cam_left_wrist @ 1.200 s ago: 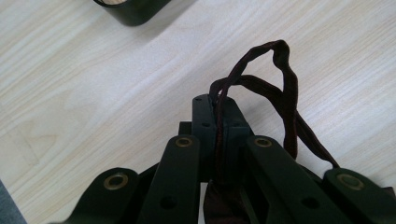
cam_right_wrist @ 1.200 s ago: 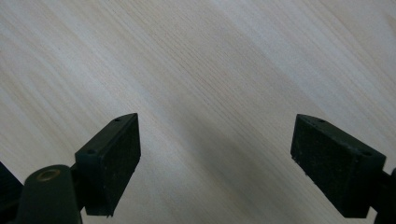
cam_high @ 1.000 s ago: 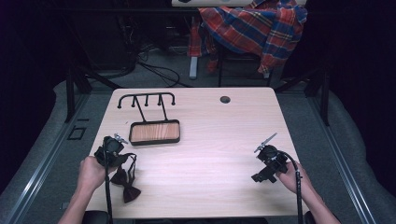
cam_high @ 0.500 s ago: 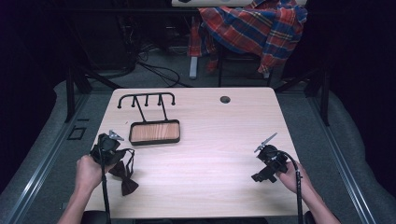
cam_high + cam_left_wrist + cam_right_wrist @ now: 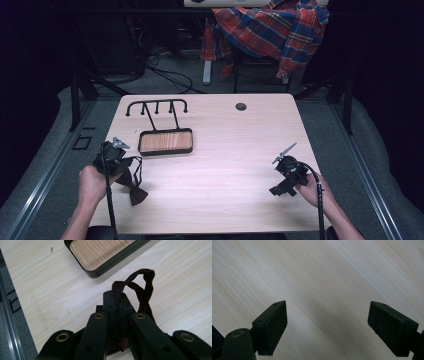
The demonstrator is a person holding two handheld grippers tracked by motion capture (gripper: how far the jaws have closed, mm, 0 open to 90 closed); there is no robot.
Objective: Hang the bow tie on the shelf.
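We see the left gripper [image 5: 114,159] clamped on the strap of a dark brown bow tie [image 5: 134,187], its jaws closed on the band, which loops up past them in the left gripper view [image 5: 143,287]. Compared with the frame one second earlier, this gripper has drawn toward the table's left edge and lifted slightly; the bow now trails below and to the right of it over the light wooden table [image 5: 225,165], whether touching the surface we cannot tell. We judge that the tie has been picked up and is being carried, probably toward the stand.

The right gripper [image 5: 286,175] rests near the right front of the table, unchanged in place, its jaws spread wide over bare wood in the right gripper view [image 5: 337,327].

The black stand [image 5: 165,141], with a wood-inlaid tray as its base and a hooked rail [image 5: 156,106] lying behind it, sits just beyond the left gripper. Nothing lies between gripper and tray. A round grommet hole [image 5: 241,106] marks the far edge; a plaid cloth [image 5: 272,30] hangs over furniture behind the table.
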